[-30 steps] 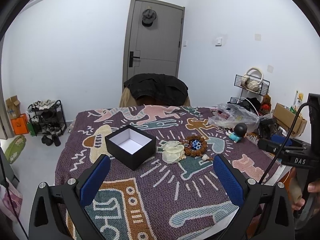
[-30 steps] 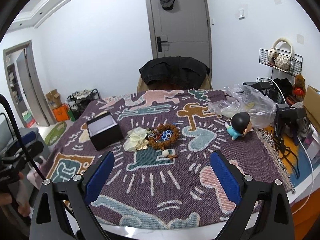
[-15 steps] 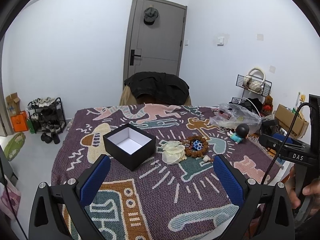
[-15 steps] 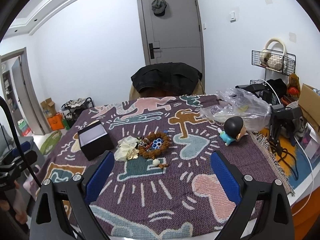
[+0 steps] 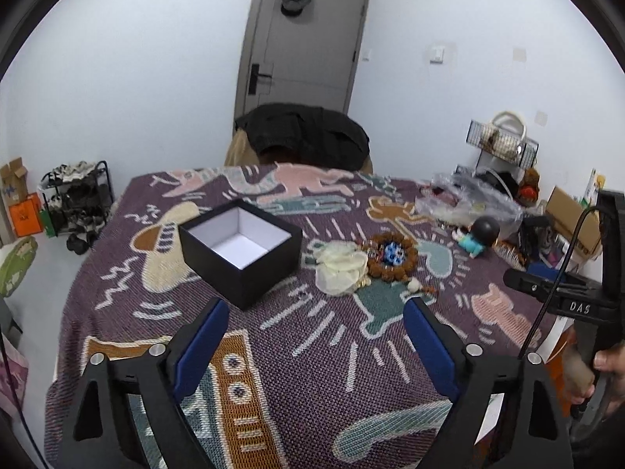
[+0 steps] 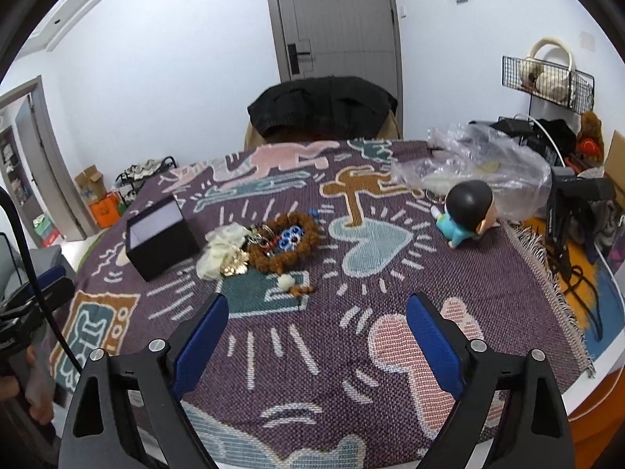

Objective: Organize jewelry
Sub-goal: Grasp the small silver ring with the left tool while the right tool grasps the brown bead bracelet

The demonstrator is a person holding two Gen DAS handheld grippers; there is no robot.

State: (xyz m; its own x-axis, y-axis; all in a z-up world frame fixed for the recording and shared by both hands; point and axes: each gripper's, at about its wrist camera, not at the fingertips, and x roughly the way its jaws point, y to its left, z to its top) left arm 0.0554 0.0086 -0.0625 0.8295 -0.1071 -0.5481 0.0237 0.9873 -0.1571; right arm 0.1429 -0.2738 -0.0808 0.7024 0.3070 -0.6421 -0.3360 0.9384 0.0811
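An open black box with a white inside [image 5: 239, 248] sits left of centre on the patterned cloth; it also shows in the right wrist view [image 6: 160, 240]. Beside it lies a jewelry pile: a brown bead bracelet [image 5: 390, 258] [image 6: 284, 242] with blue beads inside, a cream scrunchie [image 5: 340, 267] [image 6: 222, 248], gold pieces [image 6: 234, 267], and a small white charm [image 5: 413, 284] [image 6: 286, 282]. My left gripper [image 5: 314, 338] is open and empty, short of the box and pile. My right gripper [image 6: 317, 334] is open and empty, nearer than the pile.
A small figurine [image 6: 466, 213] and a crumpled clear plastic bag [image 6: 476, 164] lie at the right of the table [image 6: 351, 332]. A chair with a black jacket [image 5: 302, 136] stands at the far side. Clutter and cables [image 6: 574, 215] crowd the right edge.
Both grippers have moved forward toward the table; the box and jewelry pile appear larger and closer. Both grippers stay open and empty.
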